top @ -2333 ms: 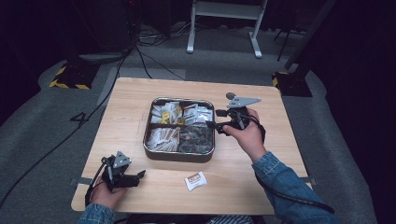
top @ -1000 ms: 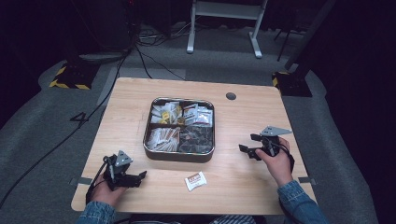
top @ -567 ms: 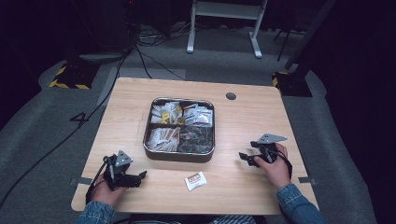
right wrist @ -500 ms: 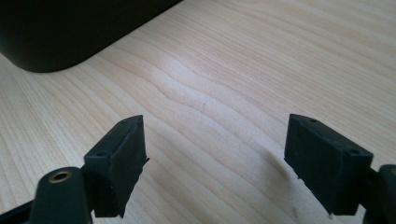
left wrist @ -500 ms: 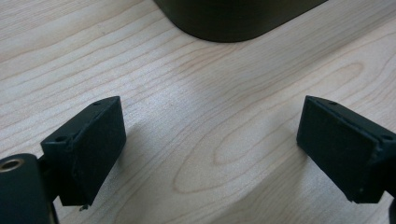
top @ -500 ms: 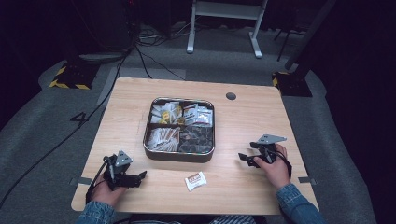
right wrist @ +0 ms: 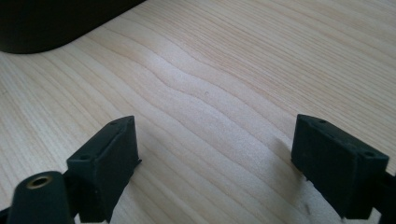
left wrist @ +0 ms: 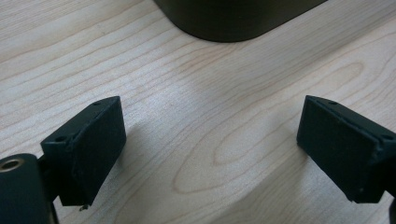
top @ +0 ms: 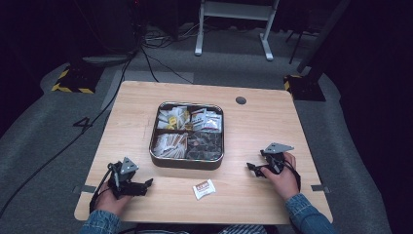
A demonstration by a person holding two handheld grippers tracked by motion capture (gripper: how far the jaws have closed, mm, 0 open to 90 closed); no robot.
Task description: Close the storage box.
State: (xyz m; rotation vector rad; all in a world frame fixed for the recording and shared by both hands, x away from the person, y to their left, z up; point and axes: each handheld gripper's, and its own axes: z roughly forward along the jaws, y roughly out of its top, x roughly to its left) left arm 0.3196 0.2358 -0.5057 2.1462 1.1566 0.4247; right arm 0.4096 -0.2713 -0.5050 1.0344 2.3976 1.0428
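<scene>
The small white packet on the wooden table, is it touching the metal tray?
Apart. The high view shows bare wood between the small white packet and the metal tray.

A pale wooden desk [top: 126, 112] stands on grey carpet. A square metal tray [top: 187, 164] with four compartments of packets sits at its middle. A small packet [top: 203, 189] lies alone near the front edge, apart from the tray. A dark round hole [top: 240, 100] marks the desk toward the far right corner.
</scene>
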